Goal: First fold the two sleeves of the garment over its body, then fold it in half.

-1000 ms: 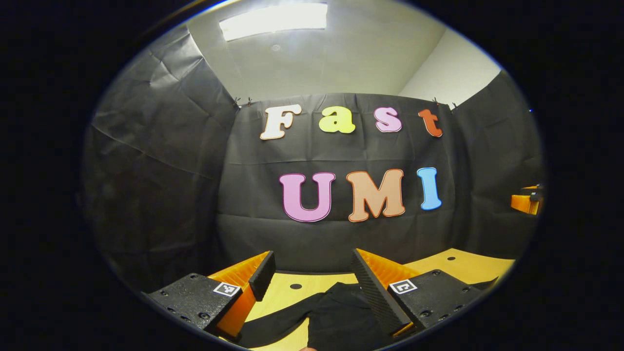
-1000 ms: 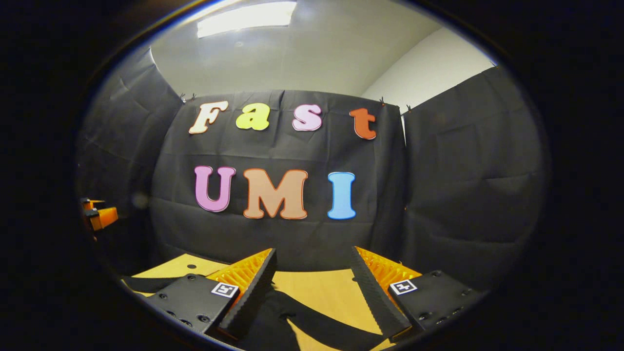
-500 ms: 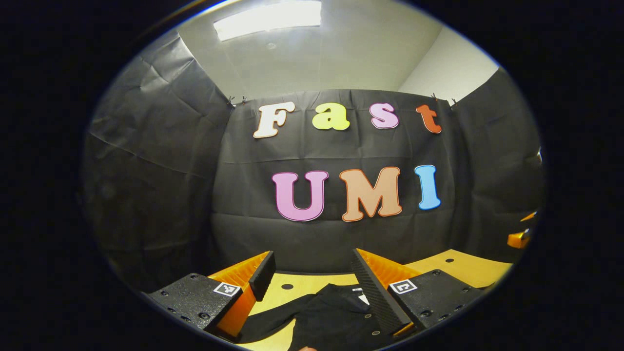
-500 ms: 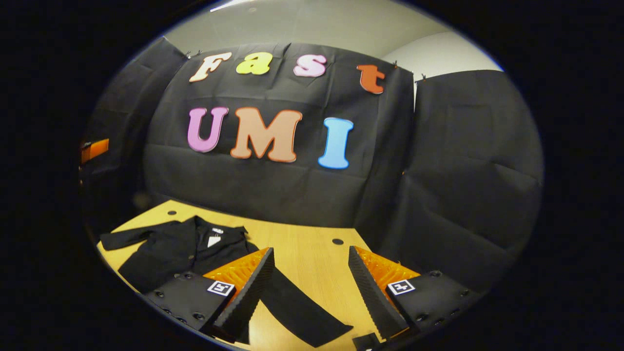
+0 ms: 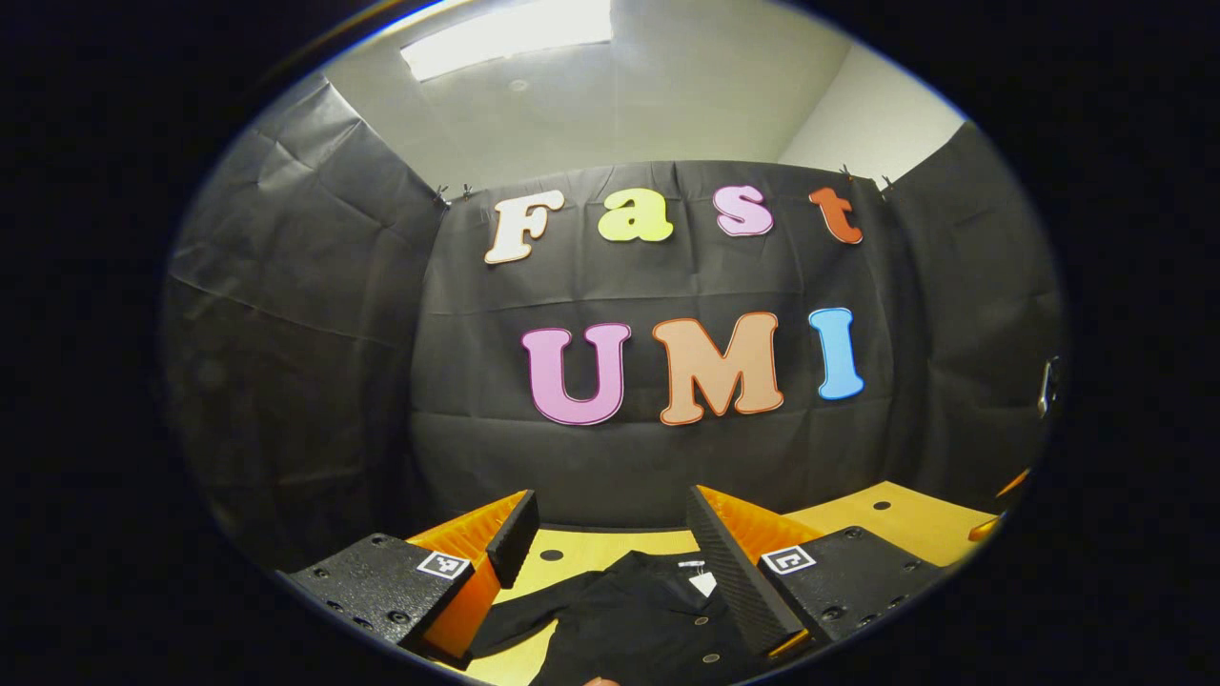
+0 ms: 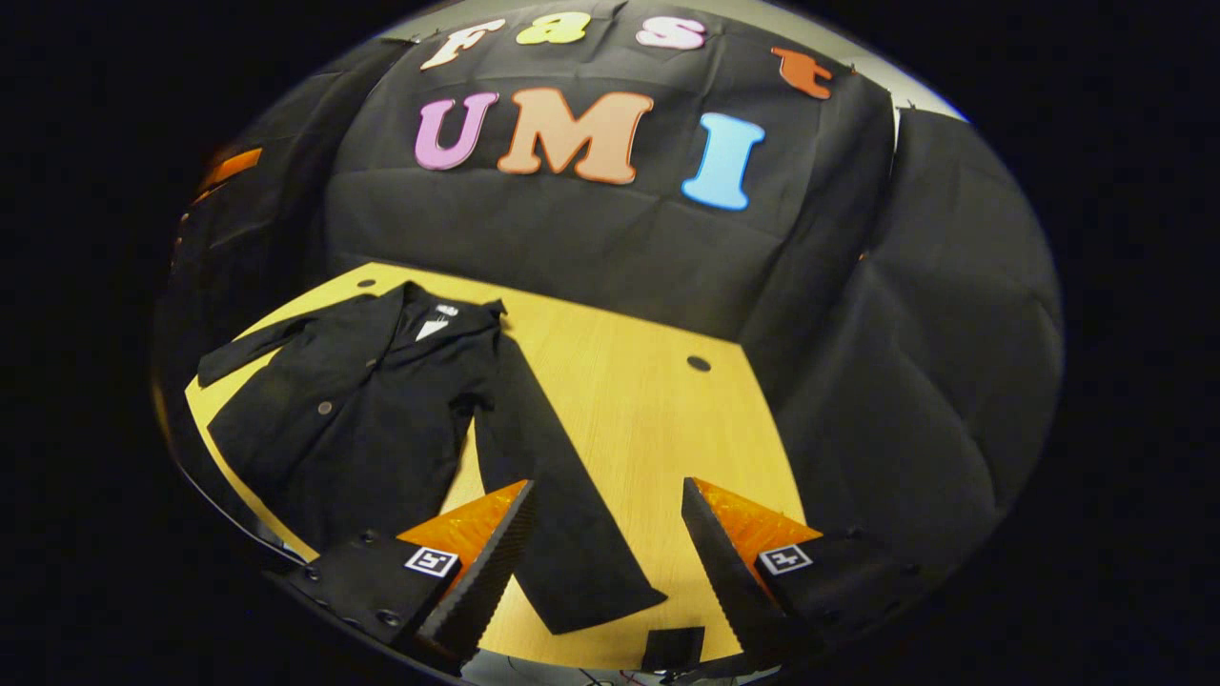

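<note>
The left claw (image 5: 610, 548) is built from two black blocks studded with small round screws, each carrying a little square black-and-white marker near its inner corner, and a long finger with a finely ribbed inner face stands out from each block against a wedge-shaped ribbed backing. The right claw (image 6: 605, 548) has the same make: black screw-dotted blocks, one square marker on each, and two serrated fingers on wedge backings.

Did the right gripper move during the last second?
Yes. The right gripper tipped downward: the booth wall rose in its view, and the black garment came in.
</note>
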The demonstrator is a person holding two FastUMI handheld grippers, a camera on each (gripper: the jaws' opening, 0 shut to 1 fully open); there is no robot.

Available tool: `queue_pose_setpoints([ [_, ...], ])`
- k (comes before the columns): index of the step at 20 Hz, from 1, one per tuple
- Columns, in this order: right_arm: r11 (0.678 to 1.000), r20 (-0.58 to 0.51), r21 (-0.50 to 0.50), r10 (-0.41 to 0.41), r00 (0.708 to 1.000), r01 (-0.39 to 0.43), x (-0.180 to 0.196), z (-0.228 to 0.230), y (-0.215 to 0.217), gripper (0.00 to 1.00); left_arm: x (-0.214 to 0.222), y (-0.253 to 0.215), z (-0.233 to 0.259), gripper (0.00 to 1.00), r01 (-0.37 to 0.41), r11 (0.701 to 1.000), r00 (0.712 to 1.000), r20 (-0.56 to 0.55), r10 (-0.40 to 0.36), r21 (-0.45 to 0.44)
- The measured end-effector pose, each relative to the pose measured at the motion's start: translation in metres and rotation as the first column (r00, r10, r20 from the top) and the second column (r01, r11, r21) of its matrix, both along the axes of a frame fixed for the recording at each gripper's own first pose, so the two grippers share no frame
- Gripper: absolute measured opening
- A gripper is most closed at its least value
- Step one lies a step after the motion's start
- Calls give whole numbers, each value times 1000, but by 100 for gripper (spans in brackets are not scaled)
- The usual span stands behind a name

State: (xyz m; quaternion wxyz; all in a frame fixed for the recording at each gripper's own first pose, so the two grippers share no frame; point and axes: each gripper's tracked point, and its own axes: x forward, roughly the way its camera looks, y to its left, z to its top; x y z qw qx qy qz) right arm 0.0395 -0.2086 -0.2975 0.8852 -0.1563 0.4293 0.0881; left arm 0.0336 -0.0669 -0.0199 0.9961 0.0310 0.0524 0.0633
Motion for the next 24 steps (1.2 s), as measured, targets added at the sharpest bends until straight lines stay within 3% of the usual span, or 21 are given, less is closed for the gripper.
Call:
queue_pose_setpoints([
  [5,1000,-241,-29,2,970,-10,-20,-68,-37,100,6,-14,-7,99,-27,999,999,-27,28,31],
  [6,1000,-285,-25,0,958,-7,-24,-80,-41,99,6,-17,-10,95,-32,999,999,-36,34,37],
  [7,1000,-330,-19,-1,944,-6,-29,-90,-44,100,7,-20,-11,91,-38,998,998,-44,40,44],
  [8,1000,-374,-16,-2,927,-4,-32,-99,-48,100,8,-22,-12,99,-45,998,998,-50,47,51],
  [9,1000,-414,-15,0,910,-6,-34,-106,-52,100,9,-26,-13,99,-50,997,997,-53,53,57],
  [10,1000,-448,-20,5,894,-15,-37,-110,-53,99,10,-29,-15,94,-53,997,997,-57,57,60],
  [13,996,-539,-36,49,841,-81,-44,-115,-48,99,14,-45,-22,93,-56,996,995,-73,60,64],
  [21,989,-567,35,137,812,-143,-37,-116,-38,96,25,-76,-28,93,-49,997,995,-82,55,65],
  [22,983,-569,45,172,804,-178,-37,-113,-32,90,25,-80,-29,93,-48,997,995,-87,53,63],
  [24,969,-561,76,238,793,-236,-39,-111,-18,52,25,-83,-30,94,-53,997,994,-91,58,61],
])
